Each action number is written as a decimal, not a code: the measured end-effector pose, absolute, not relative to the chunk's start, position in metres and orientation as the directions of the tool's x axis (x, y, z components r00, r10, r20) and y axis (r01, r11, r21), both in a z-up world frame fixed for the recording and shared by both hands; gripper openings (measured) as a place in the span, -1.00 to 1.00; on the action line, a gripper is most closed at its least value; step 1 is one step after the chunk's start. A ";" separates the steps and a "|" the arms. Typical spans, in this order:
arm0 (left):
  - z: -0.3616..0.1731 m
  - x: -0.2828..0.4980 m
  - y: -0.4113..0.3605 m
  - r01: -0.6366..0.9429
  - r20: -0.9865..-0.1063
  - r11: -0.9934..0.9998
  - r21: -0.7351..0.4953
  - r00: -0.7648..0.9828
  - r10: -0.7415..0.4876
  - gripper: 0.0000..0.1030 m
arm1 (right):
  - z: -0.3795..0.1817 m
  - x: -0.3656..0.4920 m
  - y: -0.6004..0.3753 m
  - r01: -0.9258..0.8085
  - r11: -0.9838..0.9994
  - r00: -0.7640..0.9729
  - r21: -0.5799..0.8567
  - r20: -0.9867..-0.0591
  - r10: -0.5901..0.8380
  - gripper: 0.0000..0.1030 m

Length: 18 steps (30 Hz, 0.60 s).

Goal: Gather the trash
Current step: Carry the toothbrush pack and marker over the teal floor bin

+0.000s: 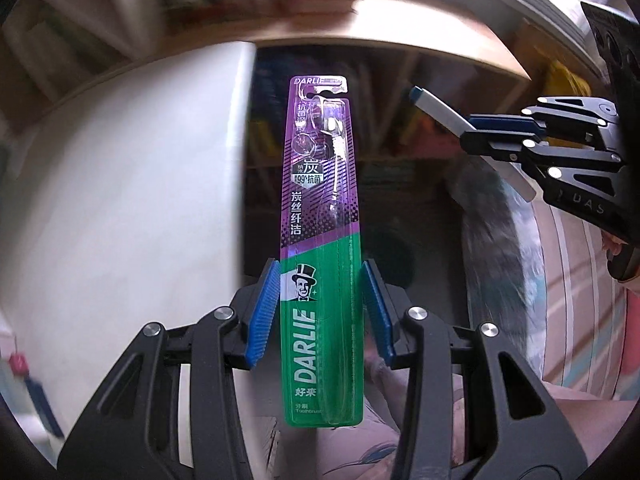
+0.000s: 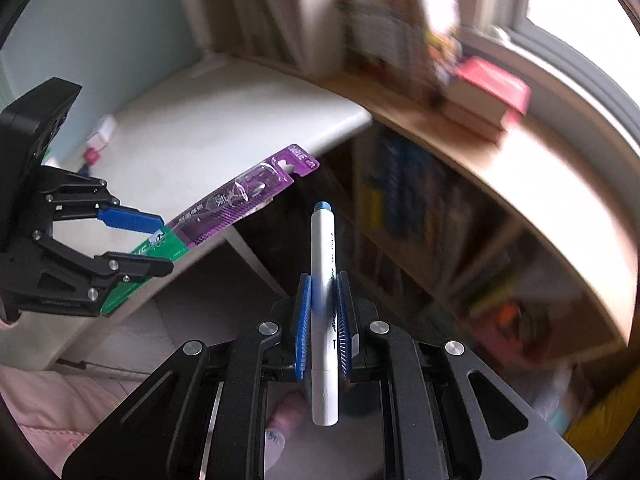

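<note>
White desk [image 2: 224, 120]; wooden shelf [image 2: 540, 168] bearing blurred upright books [image 2: 384, 28]; red-covered book [image 2: 486, 94] lying flat.

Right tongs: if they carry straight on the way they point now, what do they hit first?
Probably the bookshelf under the wooden ledge: the marker clamped in the right tongs points at its dark shelves. Nothing shows between, but blur and fisheye leave depth unclear.

Glossy plastic toothbrush pack [image 1: 322, 248], smooth plastic marker [image 2: 323, 304], matt wooden shelf [image 2: 520, 160].

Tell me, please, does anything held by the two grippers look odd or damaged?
Nothing looks damaged. The left gripper holds a sealed toothbrush pack, the right gripper a capped white marker. Both seem intact, odd for trash.
</note>
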<state>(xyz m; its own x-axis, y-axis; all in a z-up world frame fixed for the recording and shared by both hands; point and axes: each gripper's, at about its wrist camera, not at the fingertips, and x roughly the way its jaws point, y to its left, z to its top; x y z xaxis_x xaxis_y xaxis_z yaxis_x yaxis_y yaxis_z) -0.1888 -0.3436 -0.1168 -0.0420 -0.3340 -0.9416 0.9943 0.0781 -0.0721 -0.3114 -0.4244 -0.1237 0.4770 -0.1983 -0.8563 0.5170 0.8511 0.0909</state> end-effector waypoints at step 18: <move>-0.265 -0.263 -0.404 0.992 -0.994 -0.072 -0.104 -0.106 -0.031 -0.23 | -0.271 -0.392 -0.457 0.729 0.646 0.375 0.224 -0.921 -0.105 -0.74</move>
